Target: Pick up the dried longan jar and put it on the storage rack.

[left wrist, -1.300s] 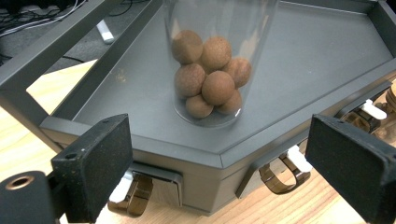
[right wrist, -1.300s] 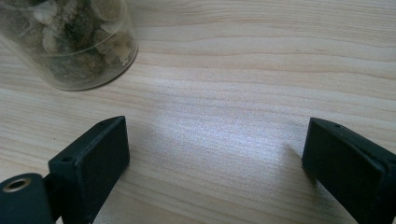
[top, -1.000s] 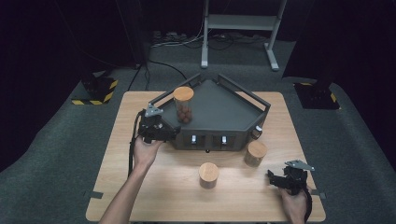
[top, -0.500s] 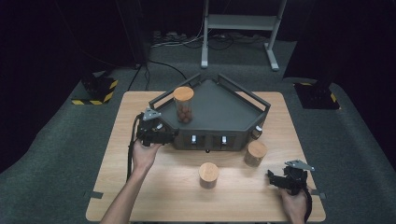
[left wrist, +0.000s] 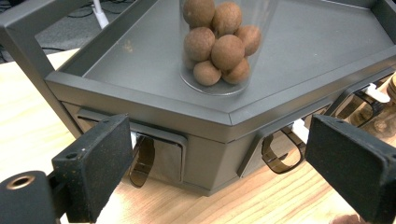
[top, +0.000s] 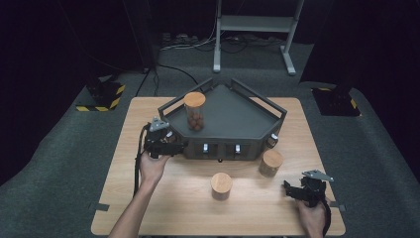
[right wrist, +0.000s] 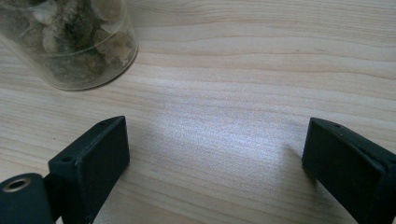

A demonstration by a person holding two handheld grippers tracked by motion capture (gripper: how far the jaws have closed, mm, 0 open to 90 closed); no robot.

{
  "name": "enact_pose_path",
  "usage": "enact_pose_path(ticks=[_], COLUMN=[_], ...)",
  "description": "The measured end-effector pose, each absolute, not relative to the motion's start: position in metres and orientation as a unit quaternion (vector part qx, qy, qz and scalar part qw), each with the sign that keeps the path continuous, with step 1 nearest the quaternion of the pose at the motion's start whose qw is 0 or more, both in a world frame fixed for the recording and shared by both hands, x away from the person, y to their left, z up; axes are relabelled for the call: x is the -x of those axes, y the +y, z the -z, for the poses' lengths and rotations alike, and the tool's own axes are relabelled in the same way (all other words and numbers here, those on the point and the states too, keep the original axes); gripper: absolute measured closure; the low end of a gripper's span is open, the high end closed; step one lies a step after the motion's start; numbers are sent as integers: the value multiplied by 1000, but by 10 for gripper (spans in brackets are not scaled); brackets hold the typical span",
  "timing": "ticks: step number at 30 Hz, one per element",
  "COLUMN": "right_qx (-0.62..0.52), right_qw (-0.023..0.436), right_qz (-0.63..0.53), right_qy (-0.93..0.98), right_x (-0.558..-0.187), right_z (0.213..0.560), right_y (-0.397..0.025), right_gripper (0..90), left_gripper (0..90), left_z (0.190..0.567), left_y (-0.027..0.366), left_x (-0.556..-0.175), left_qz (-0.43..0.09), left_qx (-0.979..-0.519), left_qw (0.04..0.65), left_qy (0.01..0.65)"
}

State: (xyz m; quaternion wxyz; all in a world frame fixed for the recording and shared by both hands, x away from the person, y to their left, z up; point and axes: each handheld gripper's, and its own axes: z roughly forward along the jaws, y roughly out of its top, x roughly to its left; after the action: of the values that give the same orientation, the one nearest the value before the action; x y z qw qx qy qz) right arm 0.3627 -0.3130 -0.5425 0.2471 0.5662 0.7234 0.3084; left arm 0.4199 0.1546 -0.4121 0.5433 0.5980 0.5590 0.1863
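High view: wooden table (top: pixel 163 208) bearing a dark grey angular tray (top: pixel 233 121). On the tray's left part stands a clear jar with a wooden lid (top: pixel 194 110), holding brown balls. Left gripper (top: pixel 166 145) sits at the tray's front-left corner, touching or just beside it. Two further lidded jars stand on the table before the tray: middle jar (top: pixel 221 185) and right jar (top: pixel 271 163). Right gripper (top: pixel 302 191) rests near the table's front-right corner, well apart from the tray.

Left gripper view: jaws spread wide, holding nothing, flanking the tray's front corner; brown balls (left wrist: pixel 219 39) are countable through the glass, and translucent brown latches (left wrist: pixel 140 161) hang on the tray's front panels.

Right gripper view: jaws released, wide apart over bare wood; a jar of pale, lumpy contents (right wrist: pixel 70 42) stands upper left.

Against the earlier frames: both grippers and all jars unchanged in place.
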Motion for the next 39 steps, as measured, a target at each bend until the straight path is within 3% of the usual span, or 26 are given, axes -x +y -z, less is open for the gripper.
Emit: enact_pose_path(ticks=[39], right_qx=[-566], right_qw=[247], right_qz=[-308], right_qy=[723], right_x=[-363], right_z=[543], right_y=[-313], right_gripper=[69], left_gripper=[77], left_z=[445], left_y=[151], left_x=[-408], left_qz=[-185], left_qx=[-596], left_qw=[539], left_qy=[565])
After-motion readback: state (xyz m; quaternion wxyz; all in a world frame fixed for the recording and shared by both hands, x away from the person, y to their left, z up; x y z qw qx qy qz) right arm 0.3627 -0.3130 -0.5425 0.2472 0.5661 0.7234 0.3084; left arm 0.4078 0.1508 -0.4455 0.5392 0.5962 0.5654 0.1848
